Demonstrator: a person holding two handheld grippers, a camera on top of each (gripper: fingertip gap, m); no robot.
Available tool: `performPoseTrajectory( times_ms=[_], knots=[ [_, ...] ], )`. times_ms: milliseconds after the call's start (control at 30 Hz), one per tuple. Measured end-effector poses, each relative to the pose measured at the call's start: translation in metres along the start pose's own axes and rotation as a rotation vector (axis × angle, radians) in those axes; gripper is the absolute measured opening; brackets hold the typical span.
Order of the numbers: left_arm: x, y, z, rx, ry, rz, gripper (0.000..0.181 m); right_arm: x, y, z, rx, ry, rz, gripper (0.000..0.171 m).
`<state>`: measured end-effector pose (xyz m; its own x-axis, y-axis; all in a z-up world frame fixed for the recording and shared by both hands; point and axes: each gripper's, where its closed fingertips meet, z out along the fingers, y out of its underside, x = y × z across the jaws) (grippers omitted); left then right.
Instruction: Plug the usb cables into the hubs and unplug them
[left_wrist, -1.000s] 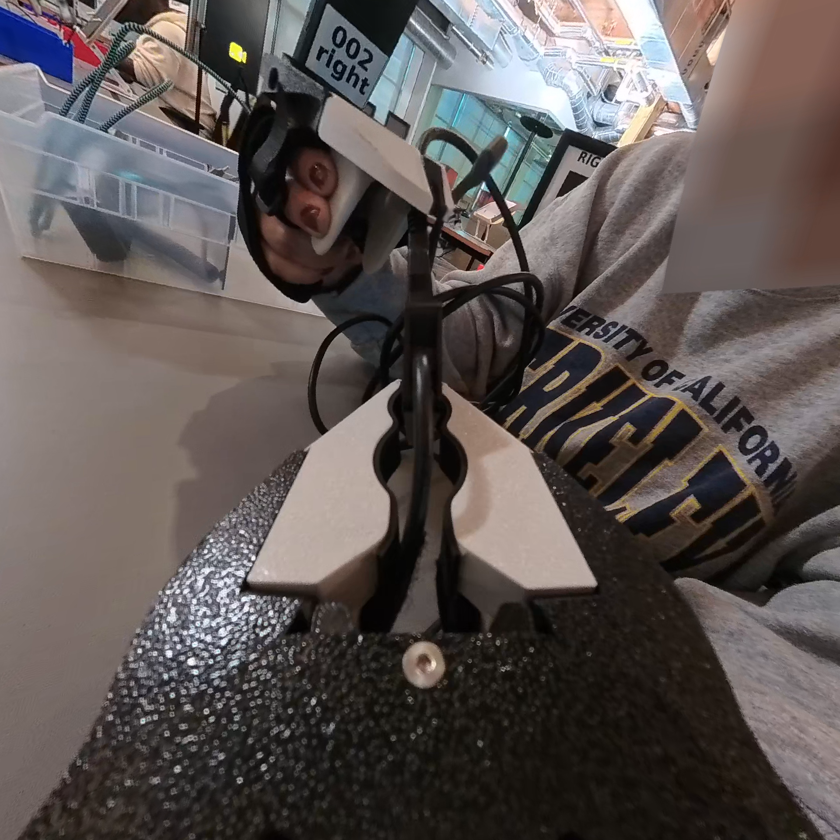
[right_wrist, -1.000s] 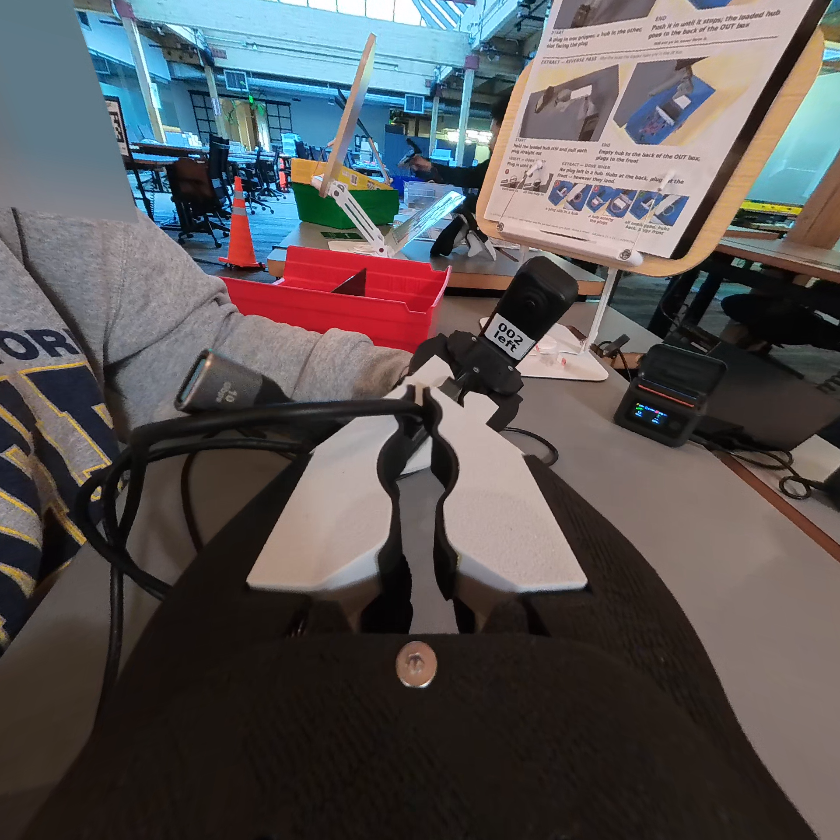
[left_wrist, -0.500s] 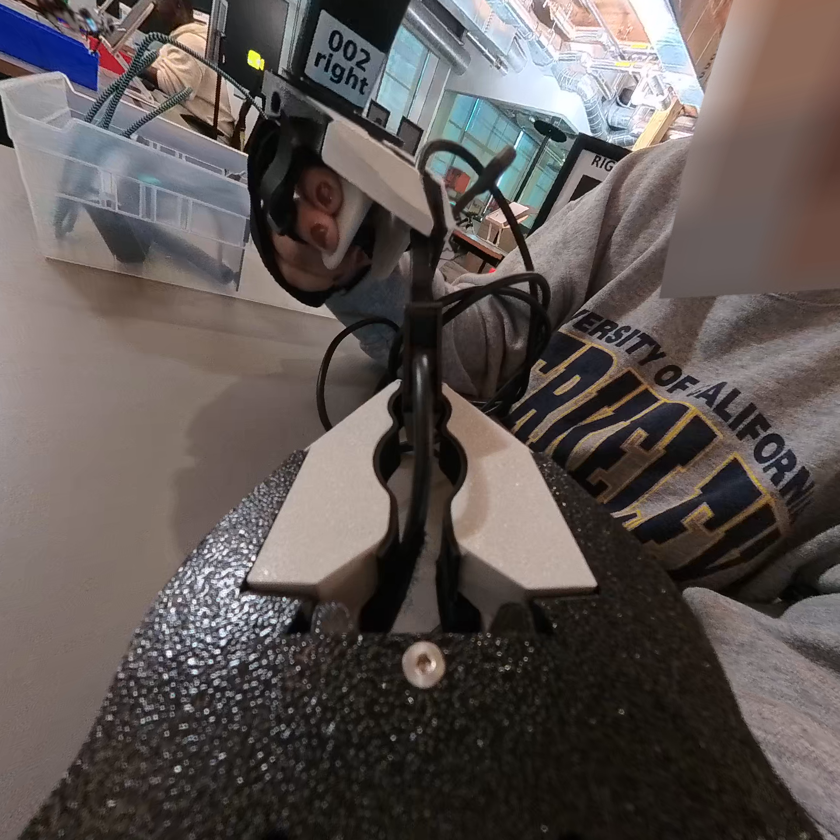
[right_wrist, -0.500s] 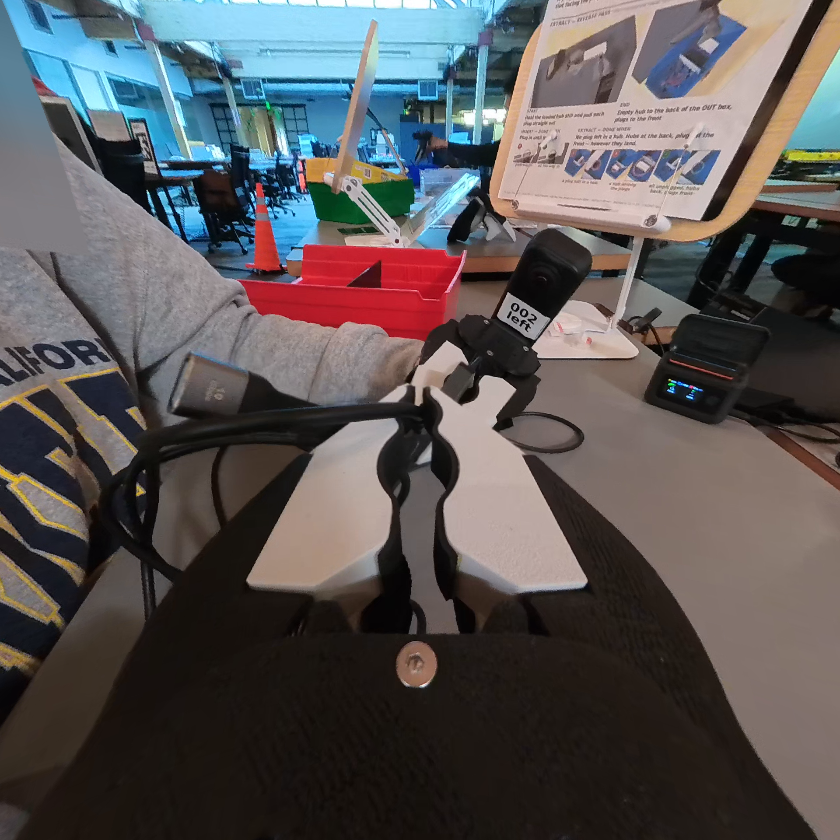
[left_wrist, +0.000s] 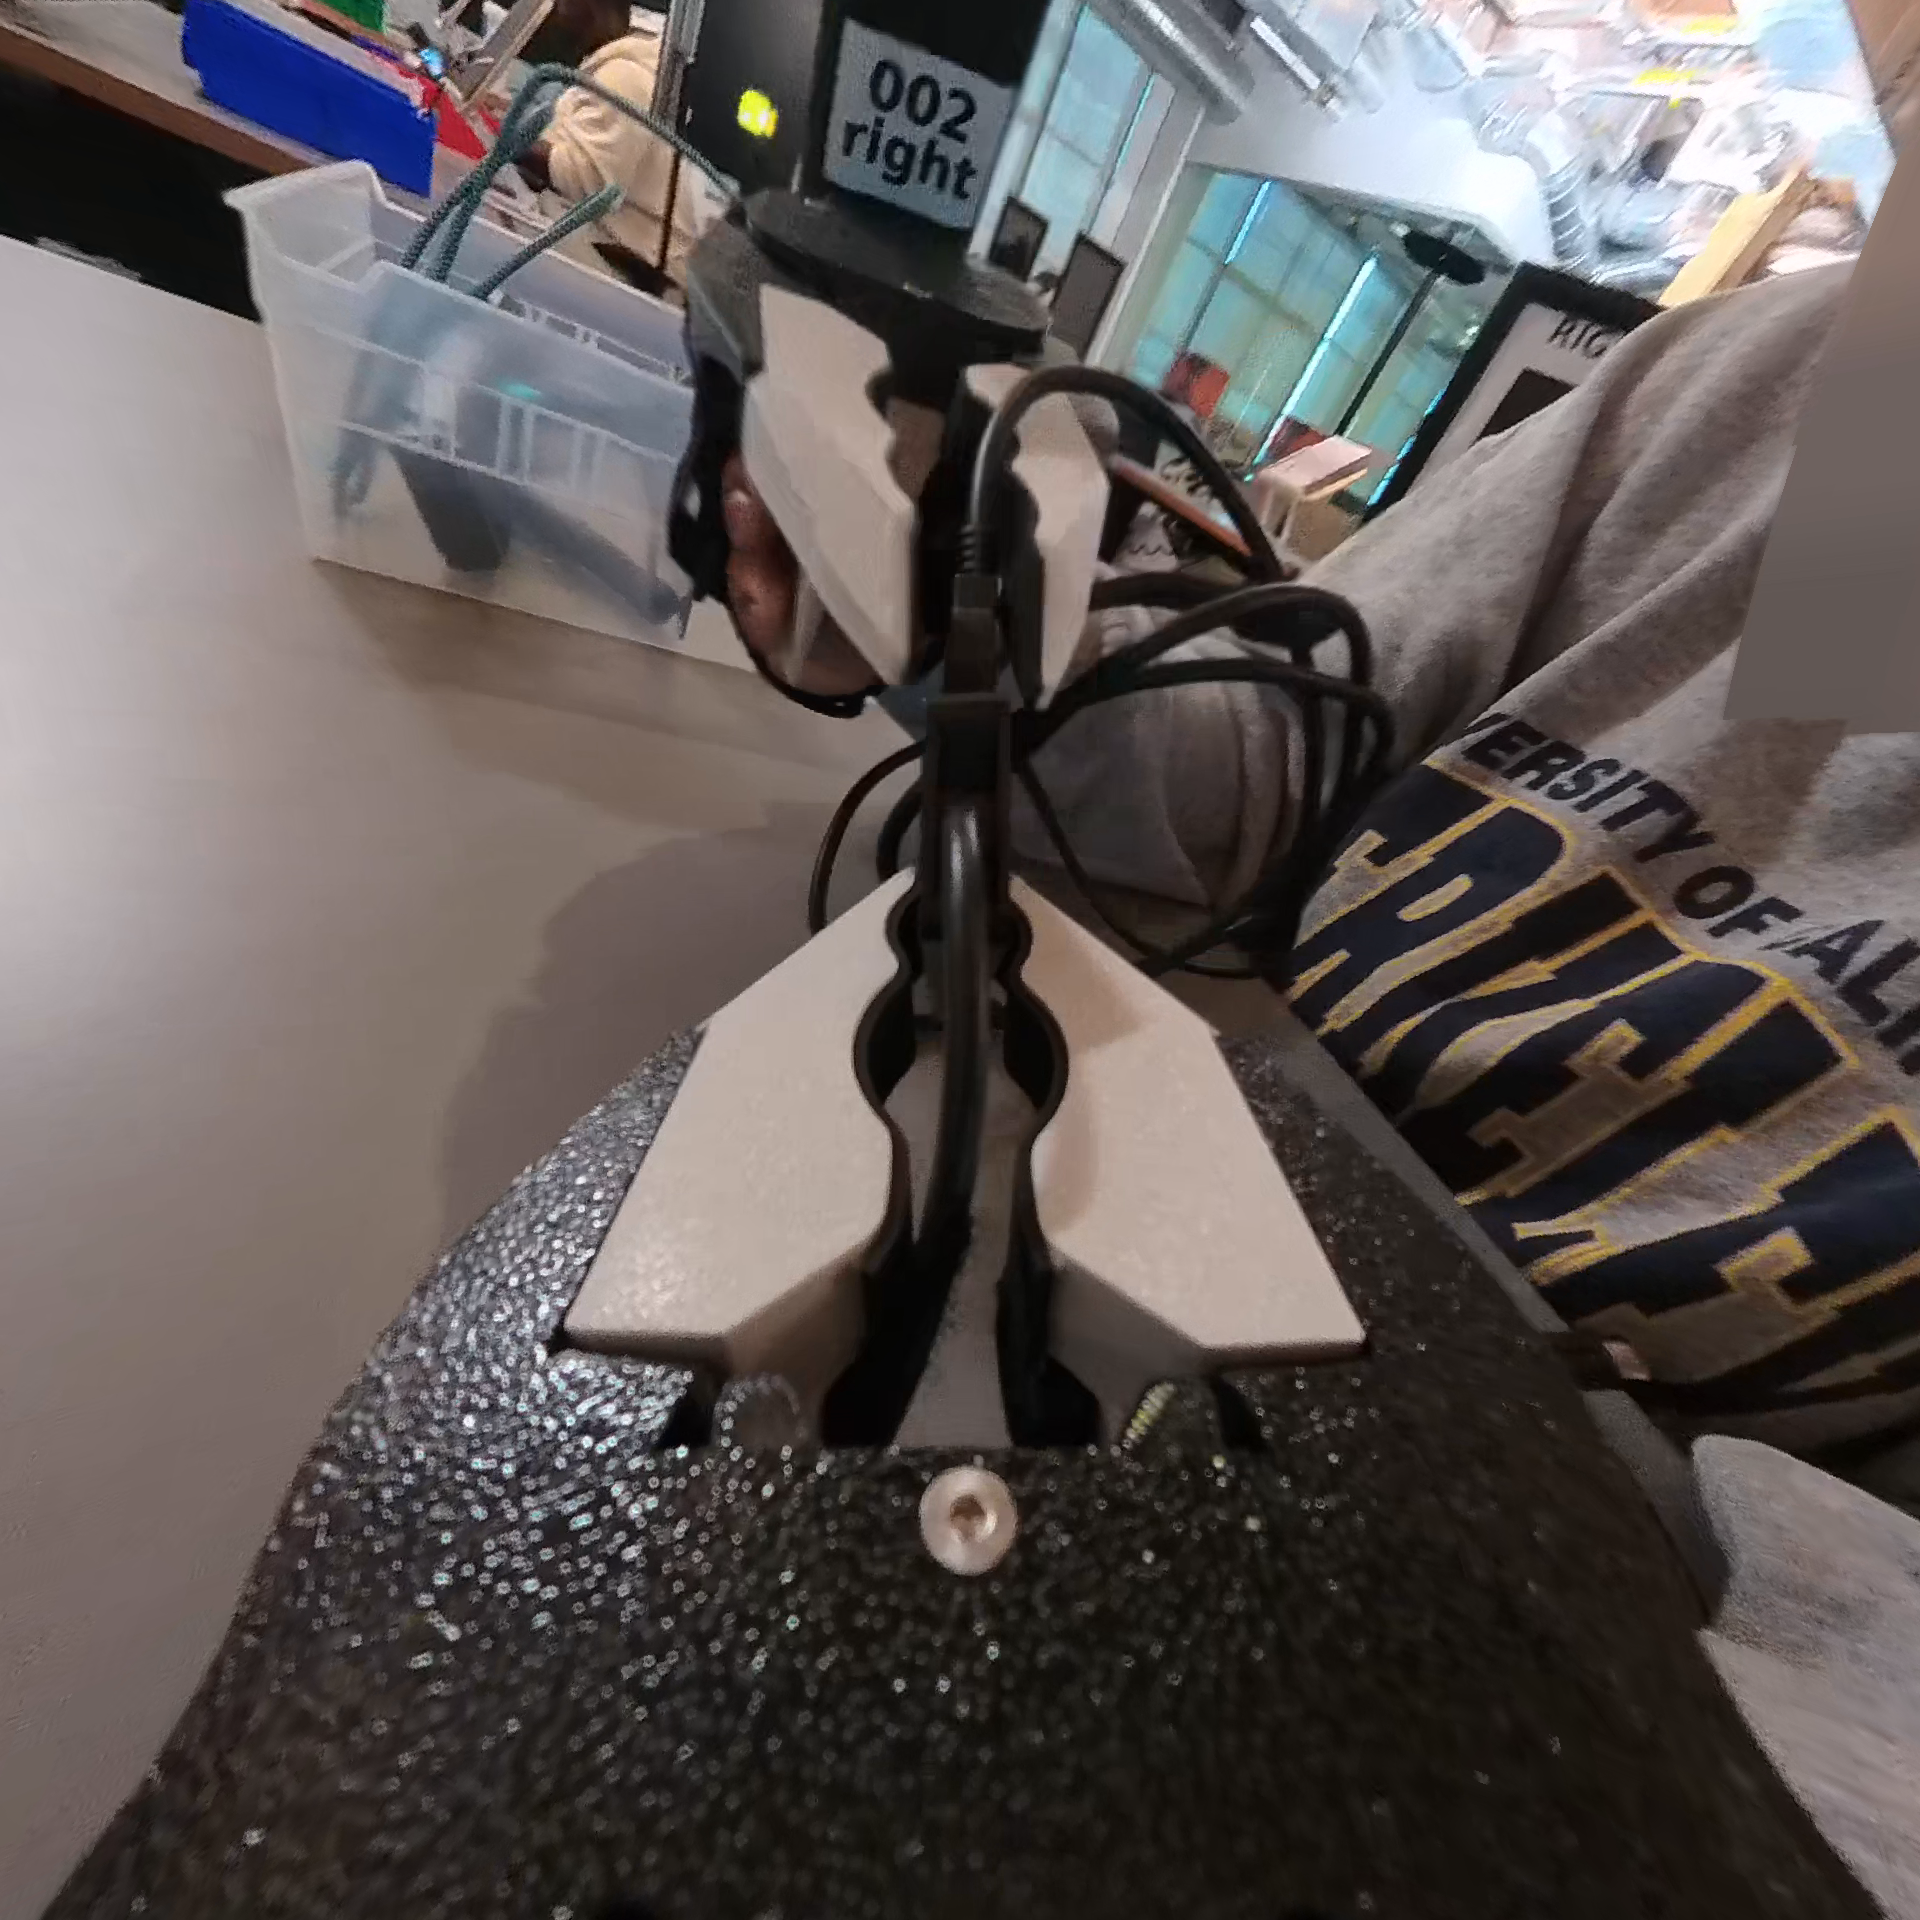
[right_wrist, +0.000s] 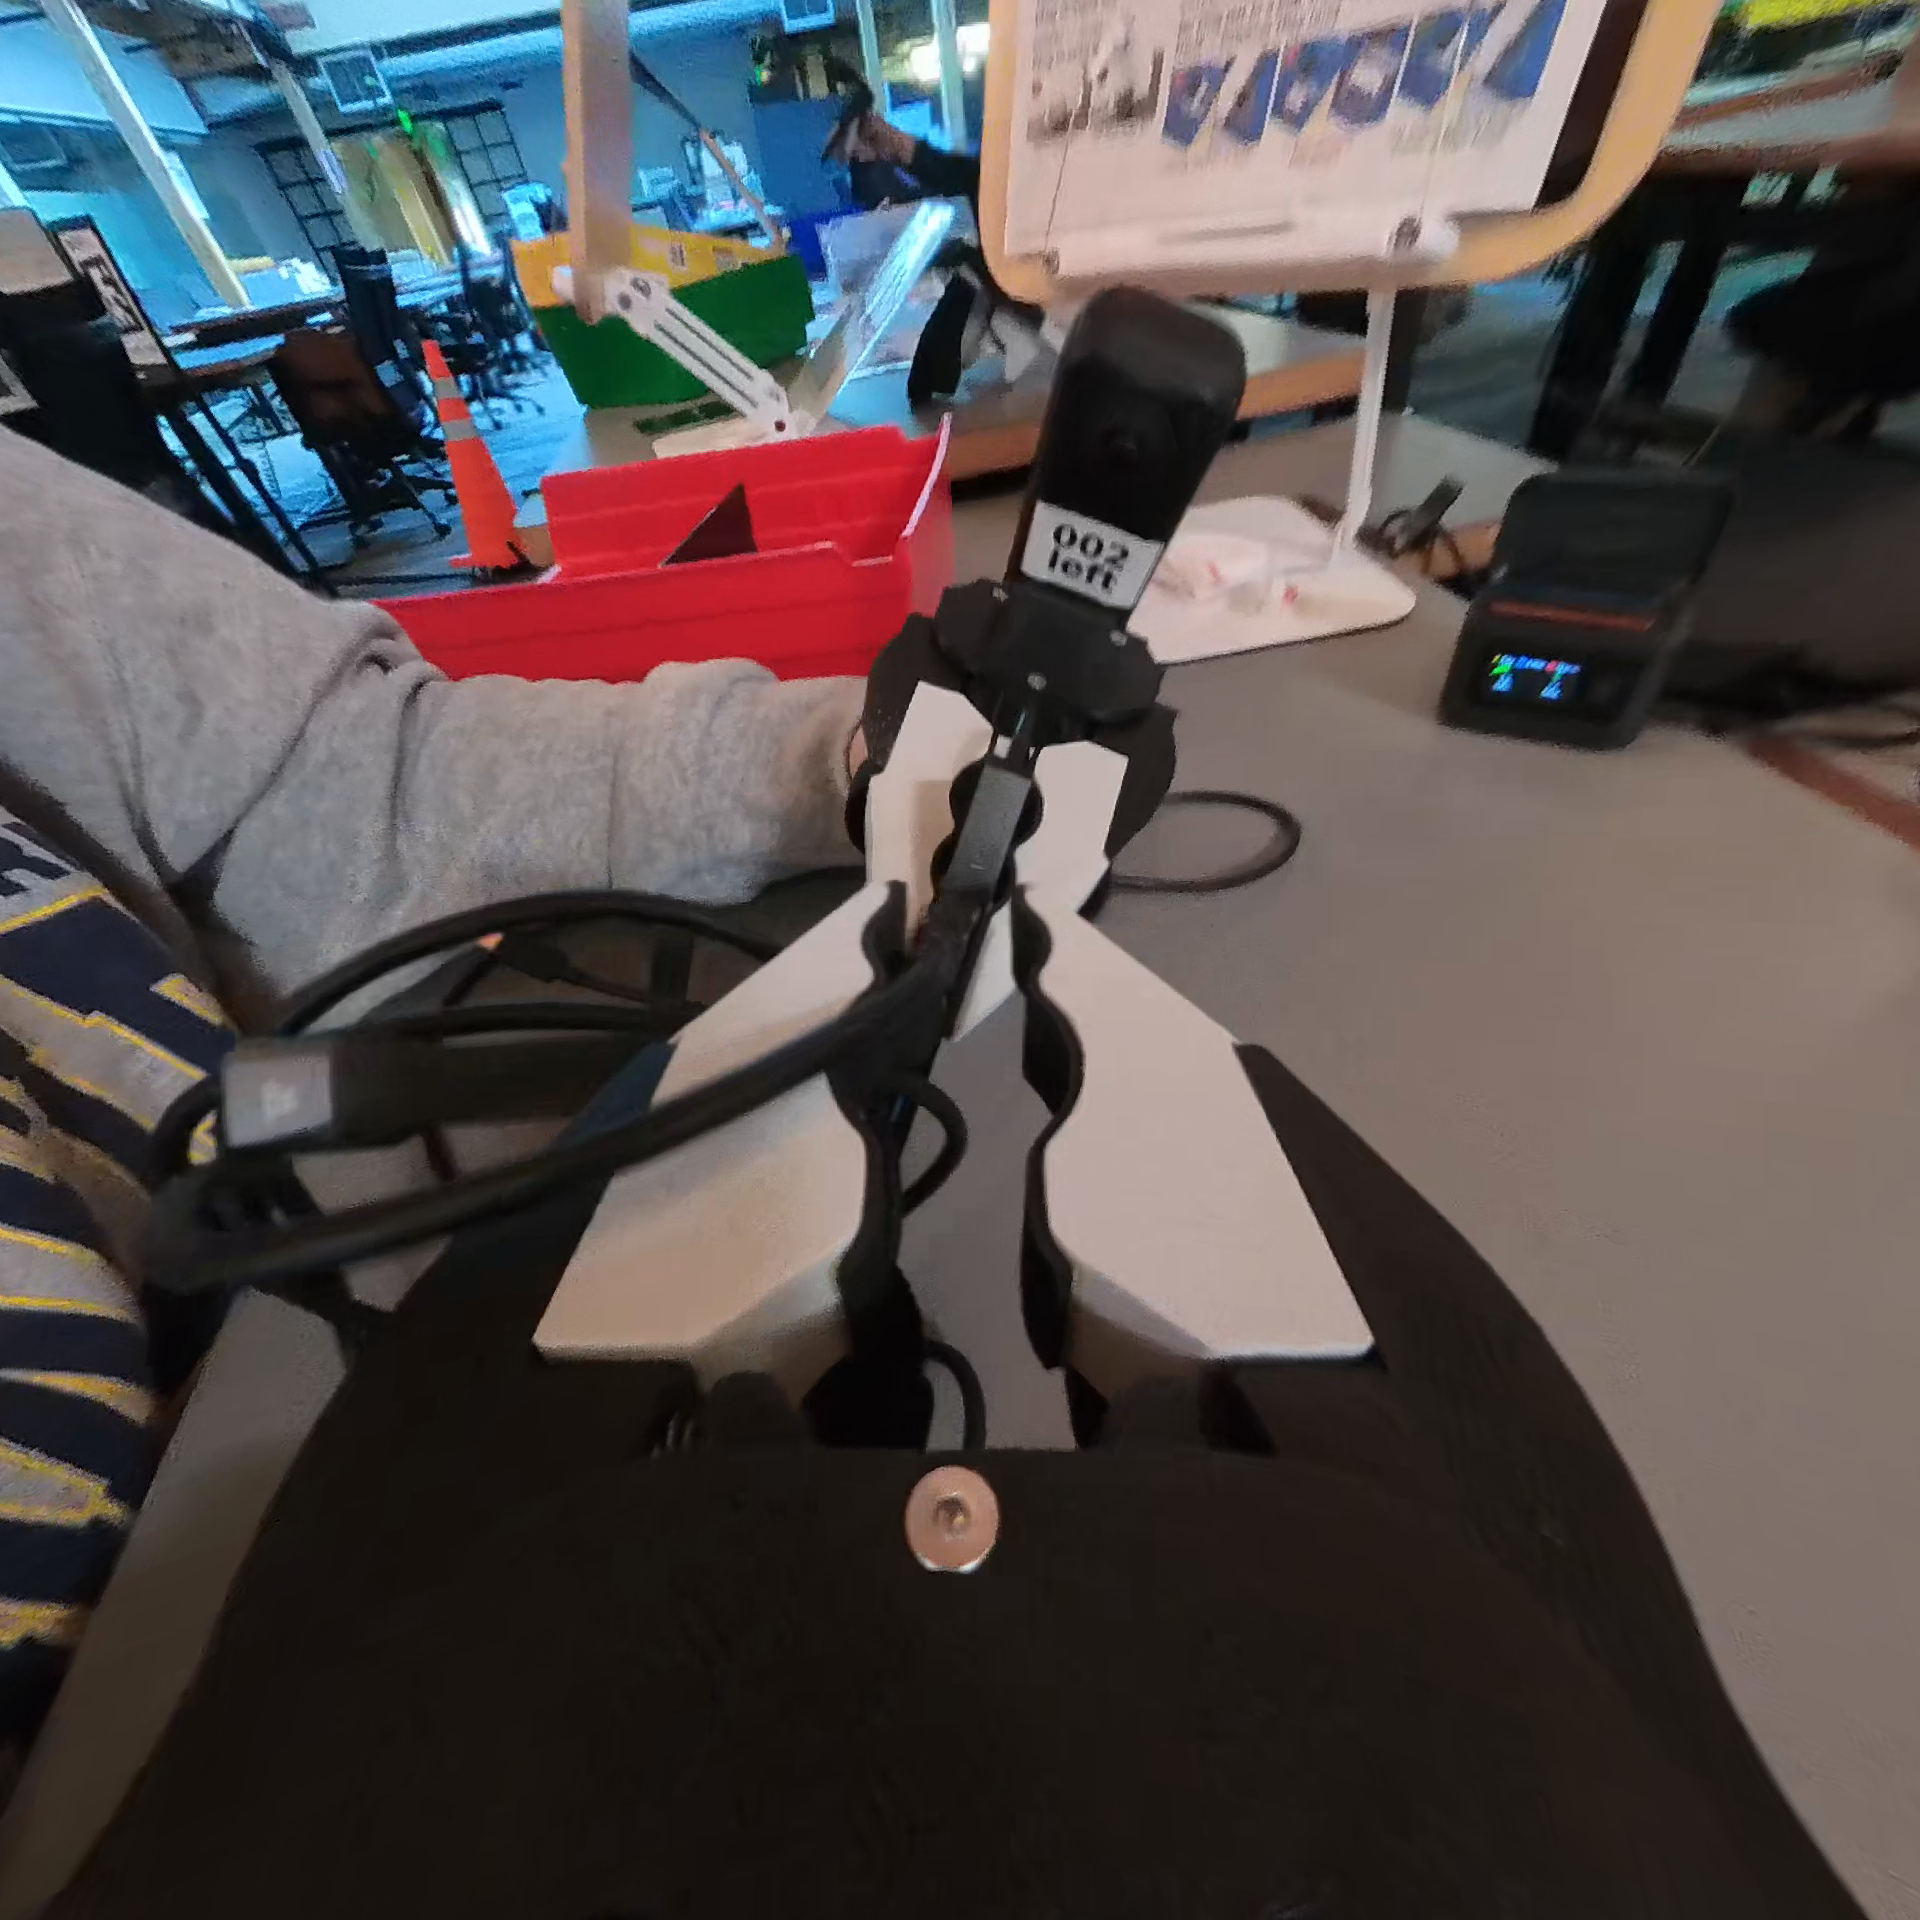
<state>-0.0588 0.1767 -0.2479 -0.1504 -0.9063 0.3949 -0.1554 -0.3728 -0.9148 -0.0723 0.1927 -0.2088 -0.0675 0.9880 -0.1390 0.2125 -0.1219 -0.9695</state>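
Plug-in or unplug step, hard to tell which. Left gripper (left_wrist: 961, 925) clamps the slim black hub (right_wrist: 992, 821); right gripper (right_wrist: 951, 935) is parted around the cable plug (left_wrist: 971, 613) at the hub's end. Next: regrip the plug, move along the hub's axis.

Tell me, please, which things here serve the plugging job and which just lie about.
Job: hub, USB cable, left tongs, right tongs.
Lying about: orange cone, green bin, small black device.
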Motion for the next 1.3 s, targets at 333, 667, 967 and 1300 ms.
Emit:
performPoseTrajectory(
  times_ms=[333, 667, 967, 1300],
  knots=[
    [-0.006, 0.003, 0.0, -0.021, -0.041, 0.003, 0.008, 0.005, 0.009, -0.002, -0.059, 0.014, 0.045, 0.009],
    [-0.02, 0.007, -0.002, -0.06, -0.14, 0.032, 0.008, 0.014, 0.015, 0.006, -0.066, 0.055, 0.057, 0.008],
    [-0.024, 0.004, -0.007, -0.037, -0.175, 0.043, 0.007, 0.018, 0.014, 0.01, -0.017, 0.064, 0.066, 0.008],
    [-0.034, 0.019, -0.007, -0.148, -0.232, 0.059, 0.007, 0.023, 0.026, 0.023, -0.024, 0.067, 0.116, 0.008]
  ],
)
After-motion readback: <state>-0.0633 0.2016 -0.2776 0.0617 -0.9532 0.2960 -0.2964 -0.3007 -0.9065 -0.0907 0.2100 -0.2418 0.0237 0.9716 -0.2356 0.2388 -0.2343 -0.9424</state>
